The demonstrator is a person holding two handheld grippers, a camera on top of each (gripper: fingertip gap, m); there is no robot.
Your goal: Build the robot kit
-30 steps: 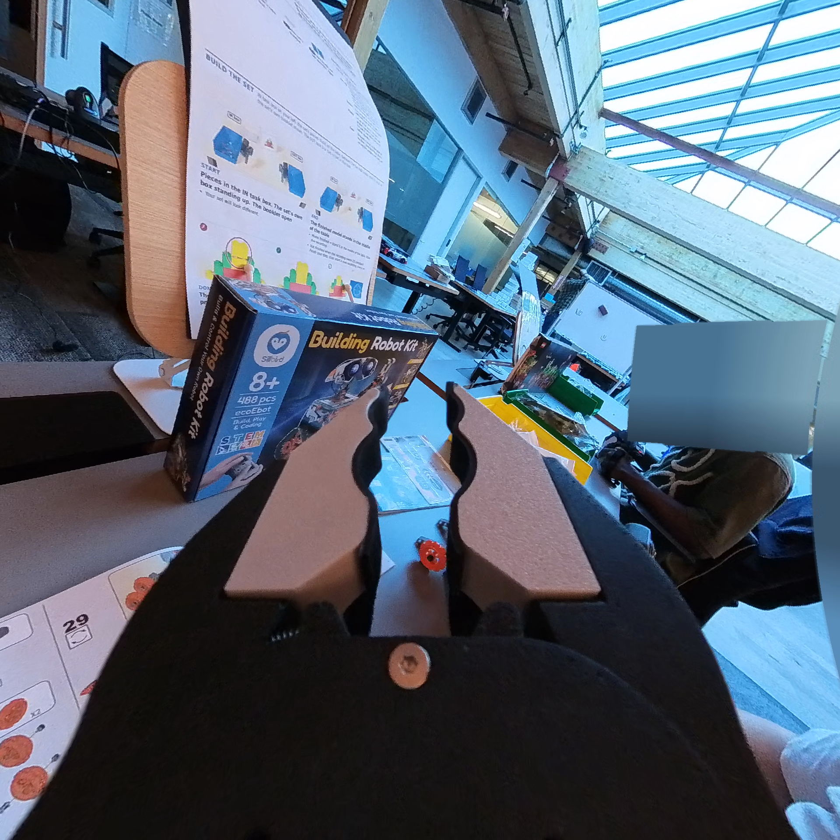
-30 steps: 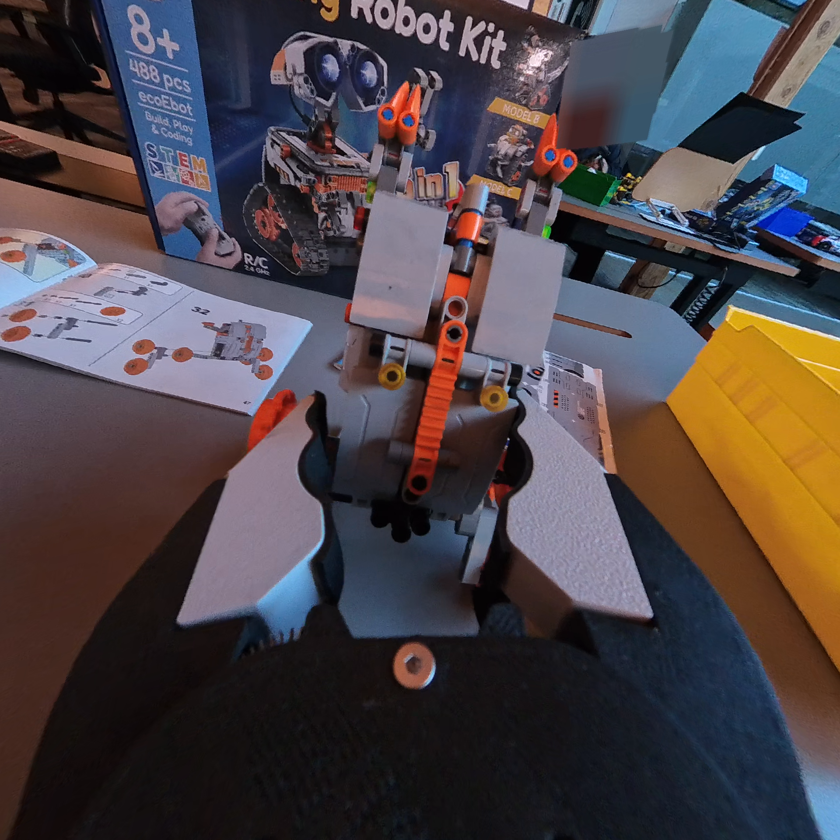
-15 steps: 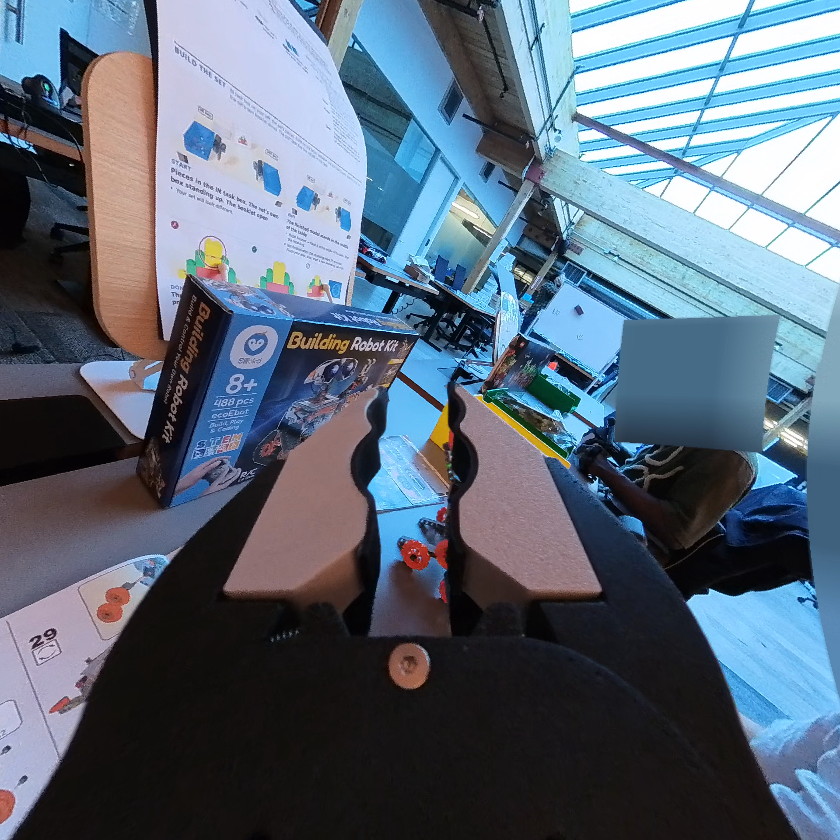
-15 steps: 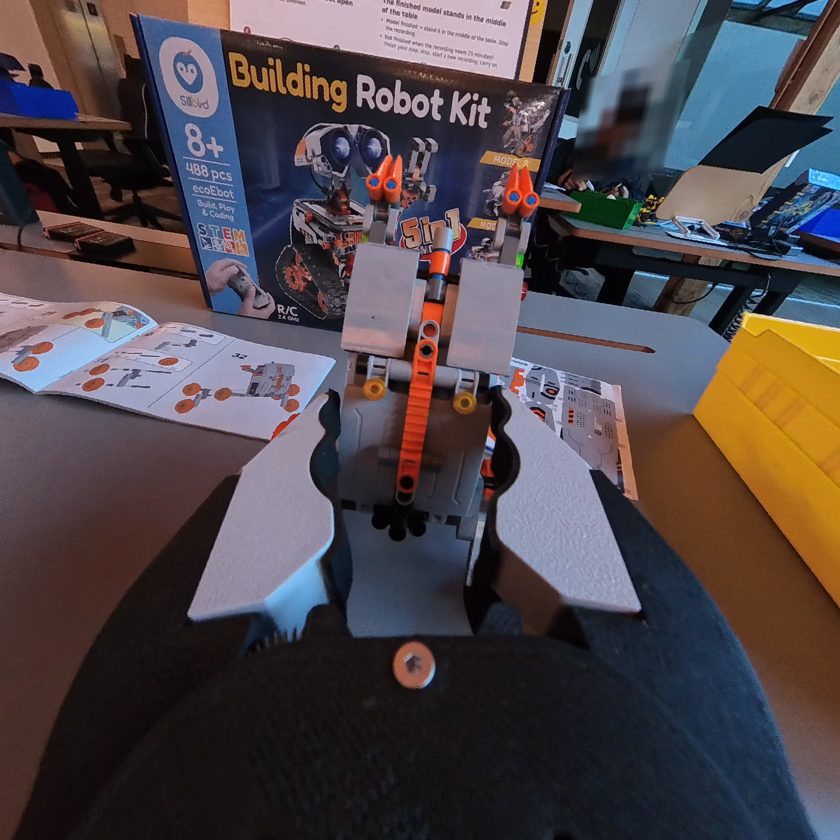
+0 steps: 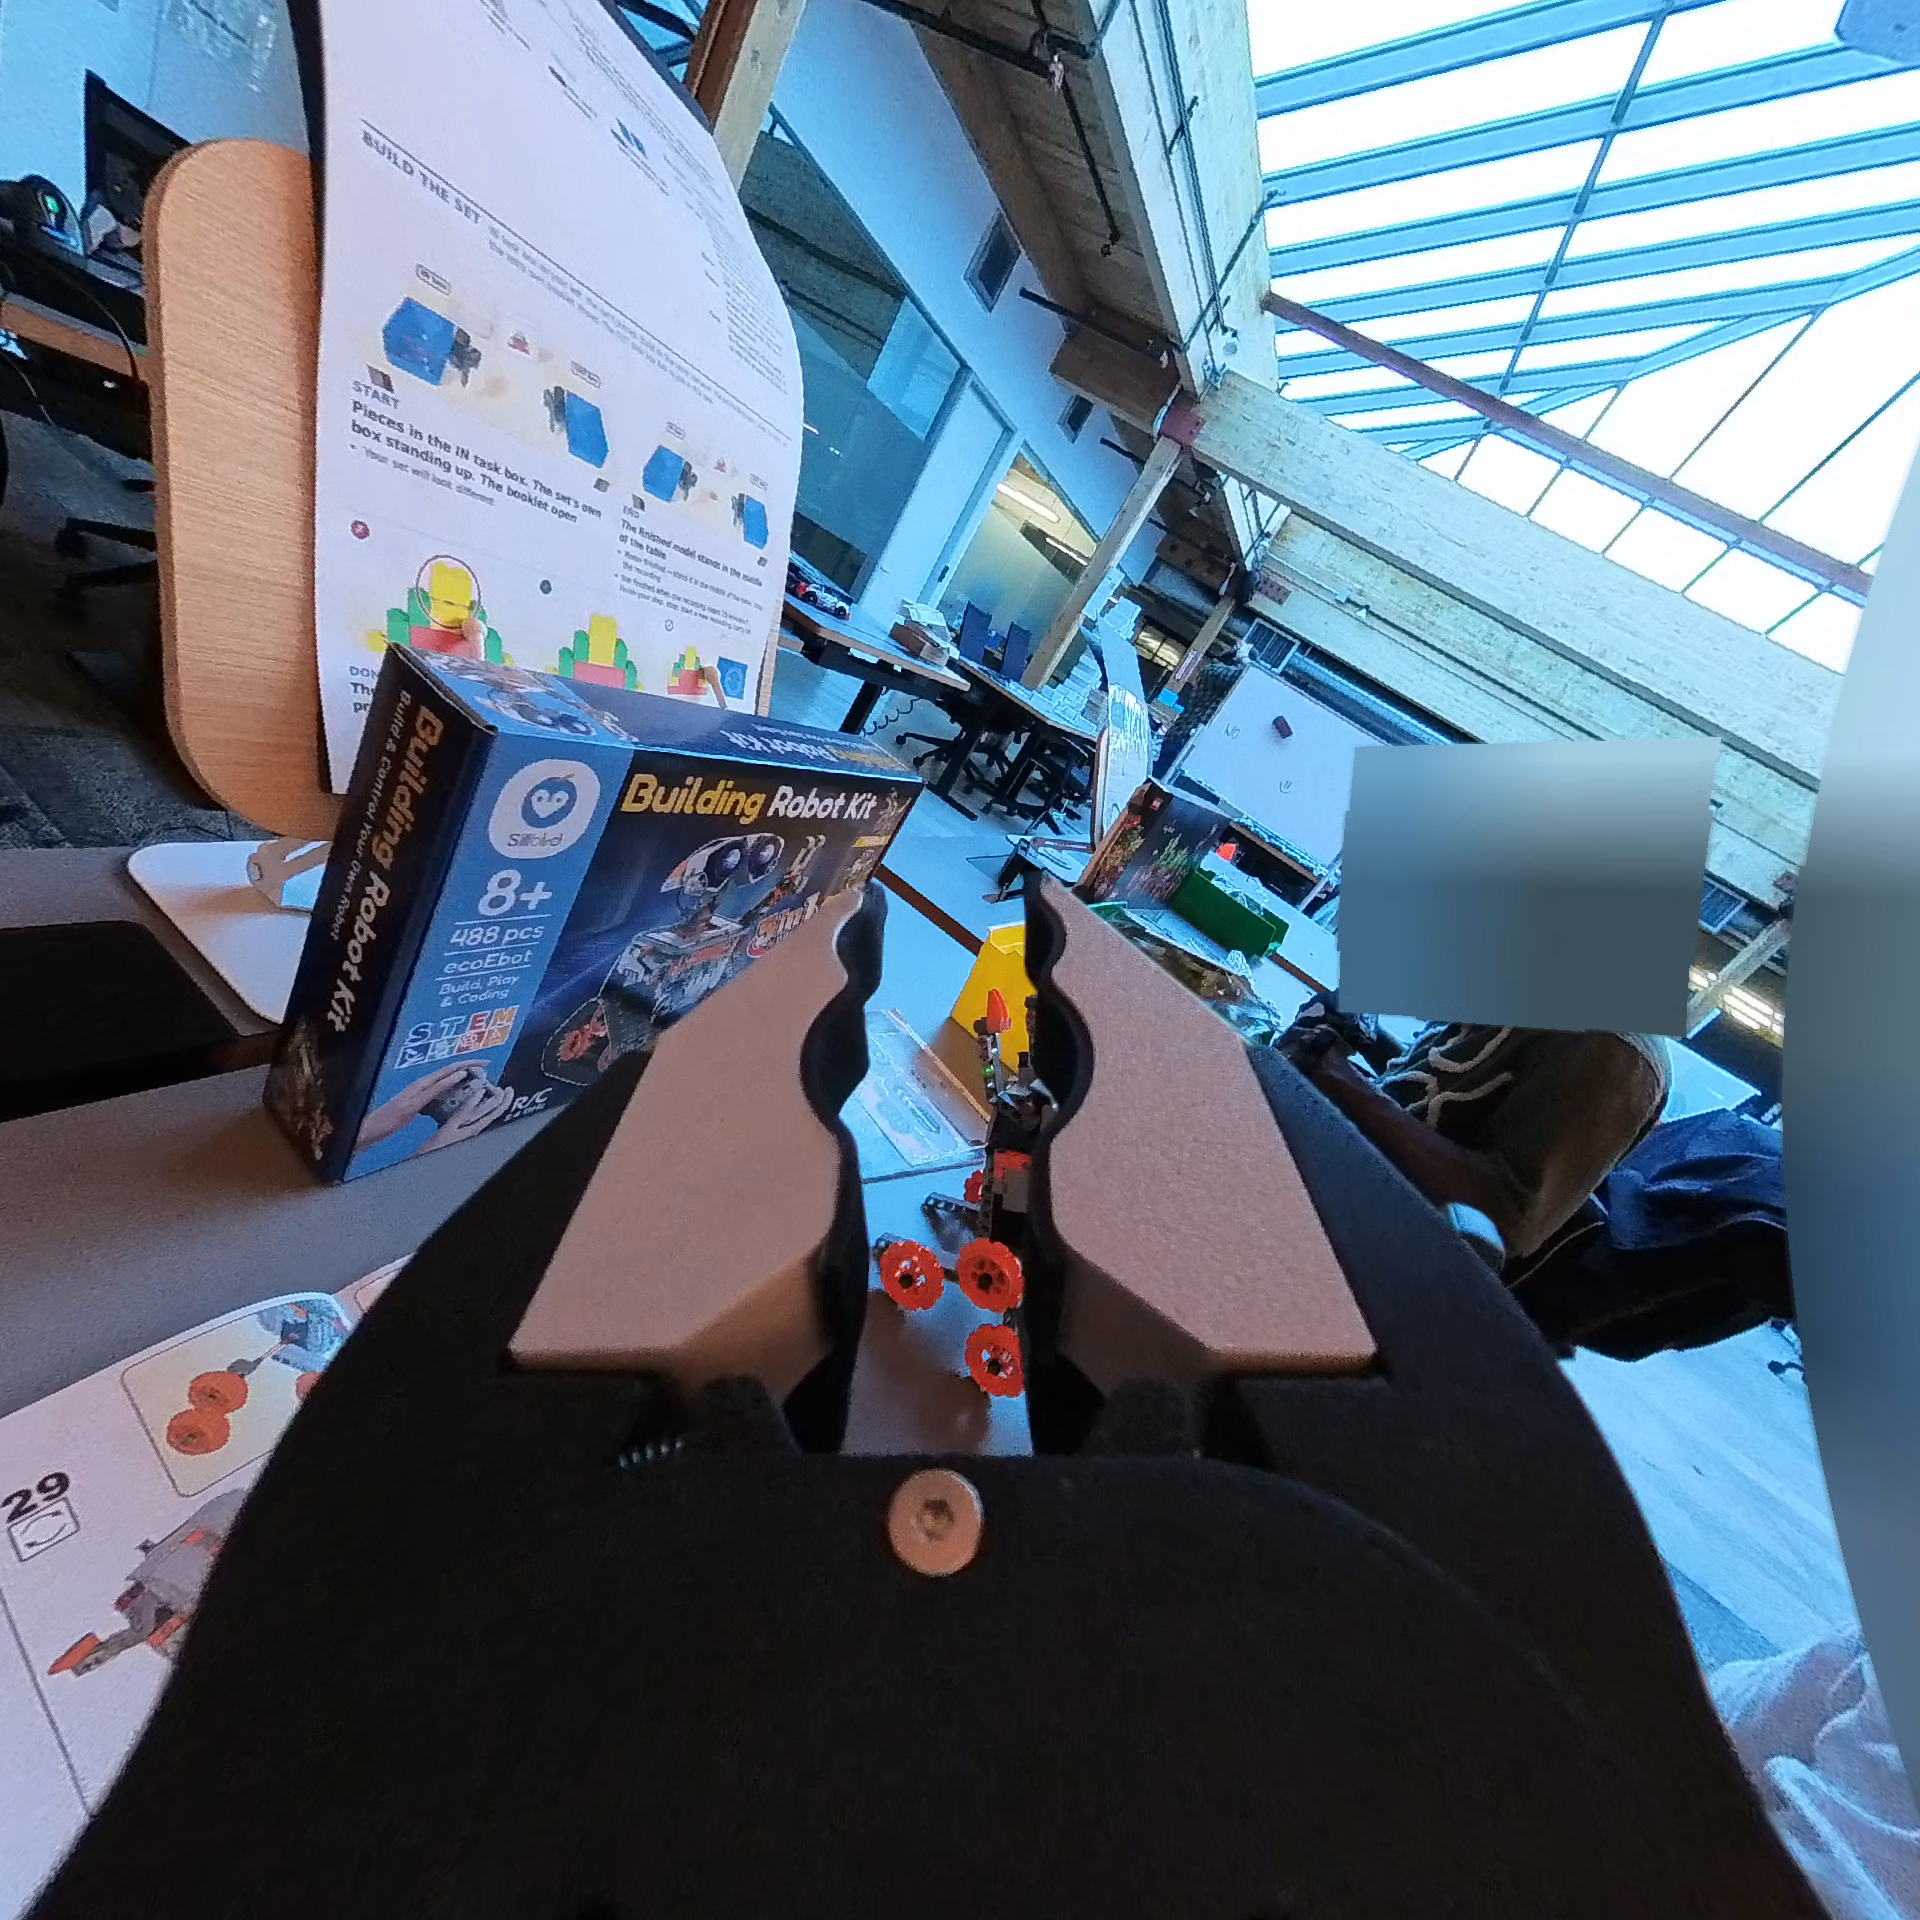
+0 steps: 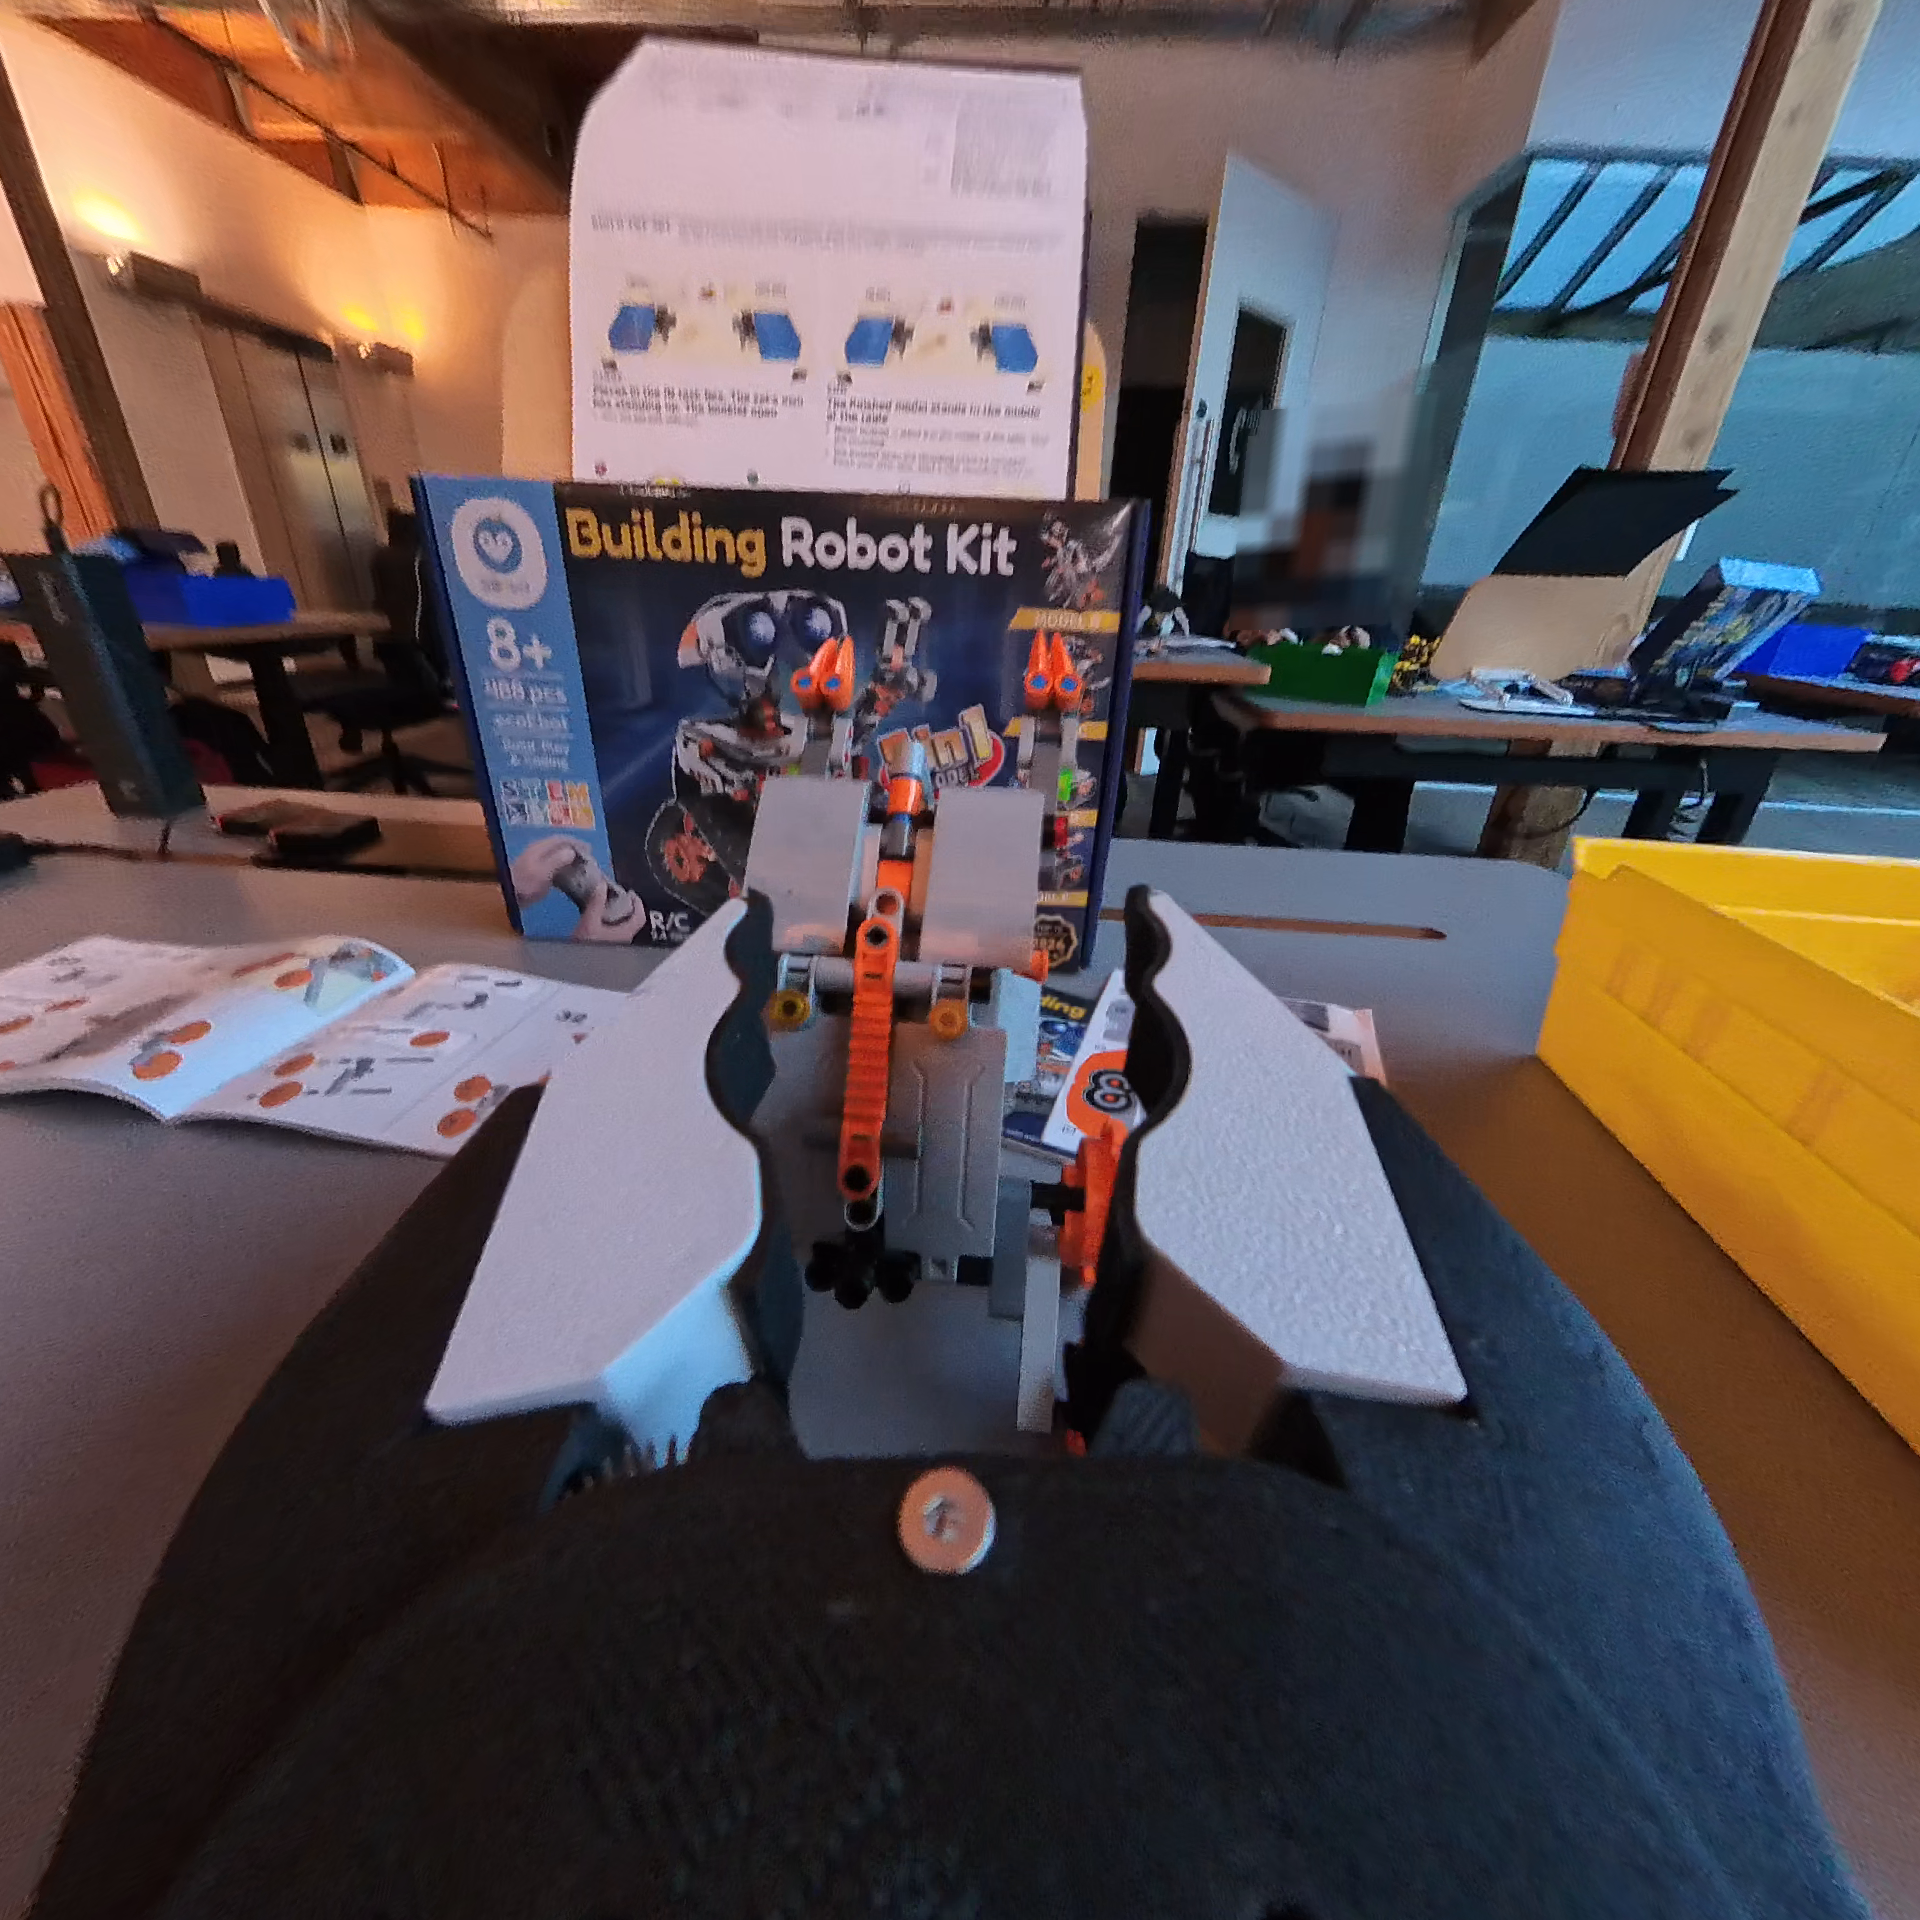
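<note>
The right hand-held gripper point(image 6: 940, 1039) is clamped on the grey and orange robot model point(image 6: 894, 1049). Its two pale fingers point(image 6: 613, 1174) press the model's lower body from either side, so the model stands upright between them with its orange-tipped arms pointing up. That side grip probably keeps the build steady and its front face open. An orange wheel point(image 6: 1086, 1195) on the model's right side sits against the inner face of the right finger.

The left hand-held gripper point(image 5: 945, 997) holds nothing. Its jaws stand a narrow gap apart, tilted up and hovering over the bench point(image 5: 135, 1216). Through that gap the same model point(image 5: 1006, 1122) shows farther off, with three orange wheels point(image 5: 951, 1273) low on it.

Beyond the model, at the far middle of the bench, a blue kit box point(image 6: 779, 707) stands upright with its printed front turned towards the grippers. To the near left an instruction booklet point(image 6: 260, 1029) lies open and flat. A yellow bin point(image 6: 1745, 1049) sits at the right edge, and a printed leaflet point(image 6: 1081, 1060) lies just behind the model. A large printed sheet point(image 6: 831, 281) stands behind the box.

The bench top is plain grey and matt. The room is an open workshop with timber beams, a glazed roof point(image 5: 1610, 260) and other desks. A person point(image 5: 1475, 1101) sits at the right.
</note>
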